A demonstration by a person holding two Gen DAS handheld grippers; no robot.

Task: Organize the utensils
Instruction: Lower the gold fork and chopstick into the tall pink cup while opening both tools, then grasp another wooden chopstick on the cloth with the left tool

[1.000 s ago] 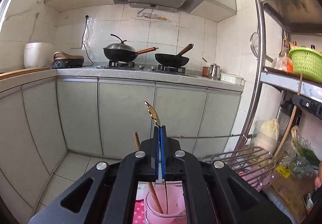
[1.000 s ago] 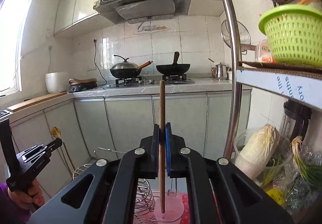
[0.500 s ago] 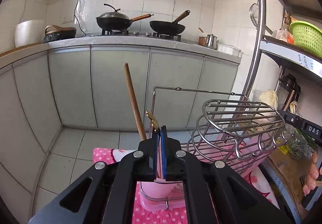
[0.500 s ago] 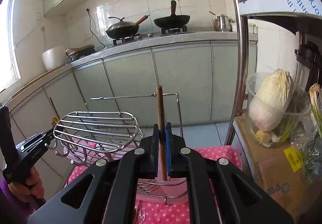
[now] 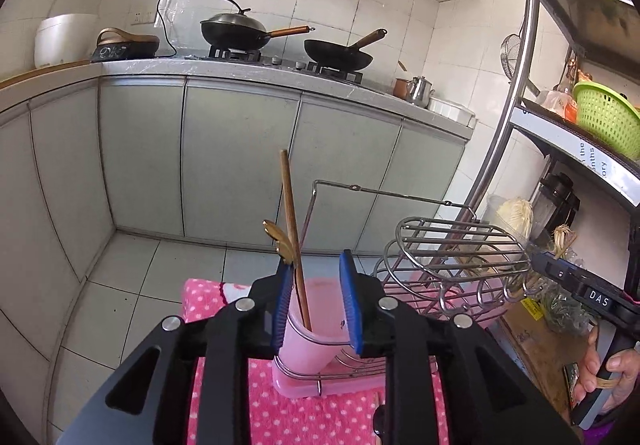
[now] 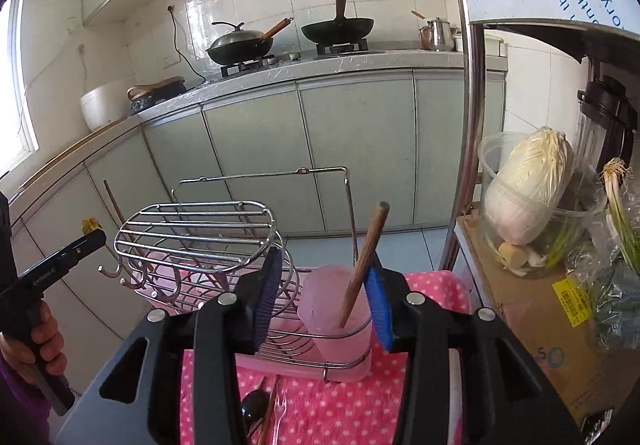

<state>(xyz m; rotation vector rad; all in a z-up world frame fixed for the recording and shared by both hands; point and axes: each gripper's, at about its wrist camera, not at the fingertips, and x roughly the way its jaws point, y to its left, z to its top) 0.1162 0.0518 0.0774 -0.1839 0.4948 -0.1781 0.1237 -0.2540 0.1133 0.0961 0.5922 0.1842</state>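
Right gripper (image 6: 322, 299): jaws opening, blue pads either side of the pink cup (image 6: 334, 315)
Wooden utensil (image 6: 366, 257): stands tilted in the cup, leaning against the right pad
Wire rack (image 6: 200, 229): left of the cup, on pink dotted cloth (image 6: 344, 413)
Left gripper (image 6: 96, 237): at left edge

White-tiled walls (image 5: 360, 5) — grey-green cabinets (image 5: 240, 157)

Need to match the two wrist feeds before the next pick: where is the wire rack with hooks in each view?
Left wrist: wire rack right of centre, right of the left gripper.
Right wrist: wire rack left of centre.
Shared landmark: lidded wok.
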